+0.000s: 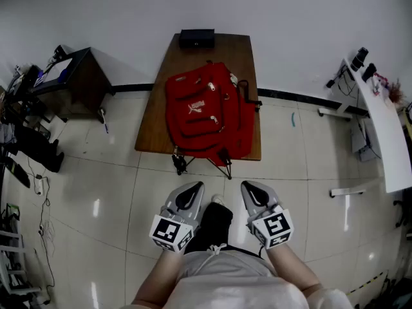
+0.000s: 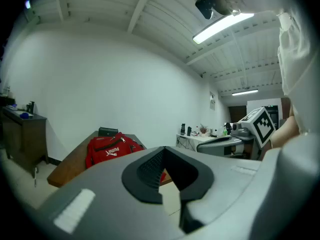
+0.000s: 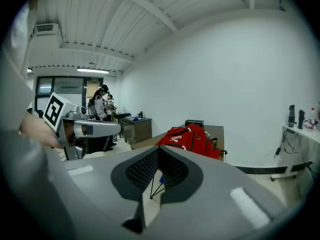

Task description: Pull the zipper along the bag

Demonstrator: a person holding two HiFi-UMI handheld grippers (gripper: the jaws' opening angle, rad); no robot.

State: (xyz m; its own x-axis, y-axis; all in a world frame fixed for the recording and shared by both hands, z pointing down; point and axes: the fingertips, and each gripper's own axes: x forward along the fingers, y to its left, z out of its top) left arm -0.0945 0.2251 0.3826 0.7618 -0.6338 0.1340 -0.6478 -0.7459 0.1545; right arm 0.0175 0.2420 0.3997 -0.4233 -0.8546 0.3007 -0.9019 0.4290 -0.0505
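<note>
A red backpack [image 1: 206,111] lies flat on a wooden table [image 1: 154,131] ahead of me, its pale zipper pulls [image 1: 212,87] showing on the front pockets. Both grippers hang close to my body over the tiled floor, well short of the table. My left gripper [image 1: 191,187] has its jaws together and holds nothing. My right gripper [image 1: 248,187] is likewise shut and empty. The left gripper view shows the backpack [image 2: 110,149] far off beyond the left gripper [image 2: 162,151]. In the right gripper view the backpack [image 3: 192,139] lies beyond the right gripper [image 3: 157,151].
A black box [image 1: 197,38] sits at the table's far end against the wall. A dark cabinet [image 1: 71,79] with clutter stands at the left, a white bench [image 1: 386,127] at the right. Black table legs [image 1: 222,166] show under the near edge. People stand in the background [image 3: 102,104].
</note>
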